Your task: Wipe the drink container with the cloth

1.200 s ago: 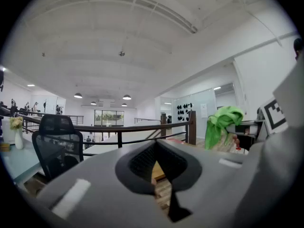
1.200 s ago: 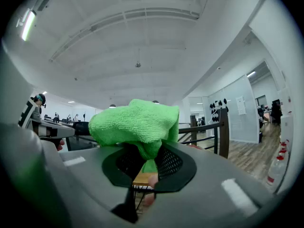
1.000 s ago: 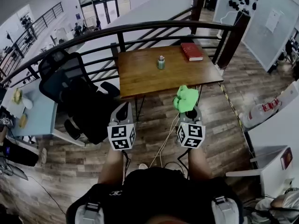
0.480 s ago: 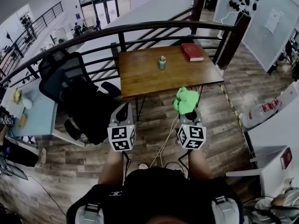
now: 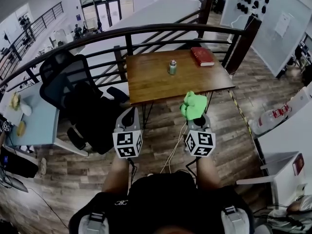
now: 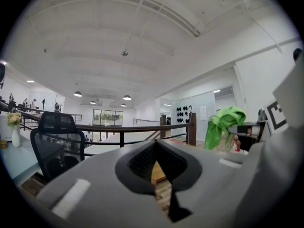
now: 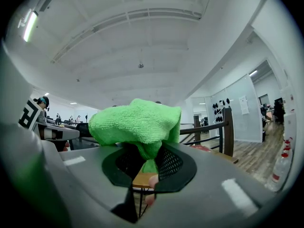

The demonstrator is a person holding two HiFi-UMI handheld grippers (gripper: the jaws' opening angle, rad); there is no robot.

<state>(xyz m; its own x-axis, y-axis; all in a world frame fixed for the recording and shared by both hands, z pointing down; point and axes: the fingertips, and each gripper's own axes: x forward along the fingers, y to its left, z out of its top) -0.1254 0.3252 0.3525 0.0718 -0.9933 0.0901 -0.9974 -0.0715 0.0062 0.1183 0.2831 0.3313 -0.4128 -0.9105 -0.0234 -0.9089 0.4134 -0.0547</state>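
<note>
A small green drink container [image 5: 172,67] with a silver cap stands upright near the middle of a wooden table [image 5: 151,82] ahead of me. My right gripper [image 5: 197,115] is shut on a bright green cloth [image 5: 194,105], which bunches over its jaws [image 7: 137,122]. It is short of the table's near edge. My left gripper [image 5: 128,117] is level beside it, shut with nothing between its jaws [image 6: 156,170]. From the left gripper view the cloth [image 6: 223,122] hangs at the right.
A red book [image 5: 202,55] lies at the table's far right corner. A black railing [image 5: 146,30] curves behind the table. A black office chair [image 5: 73,91] stands left of the table, beside a pale desk [image 5: 29,126]. White furniture [image 5: 287,145] stands at the right.
Both grippers have come slightly nearer the table. The cloth stays clamped in the right gripper.
</note>
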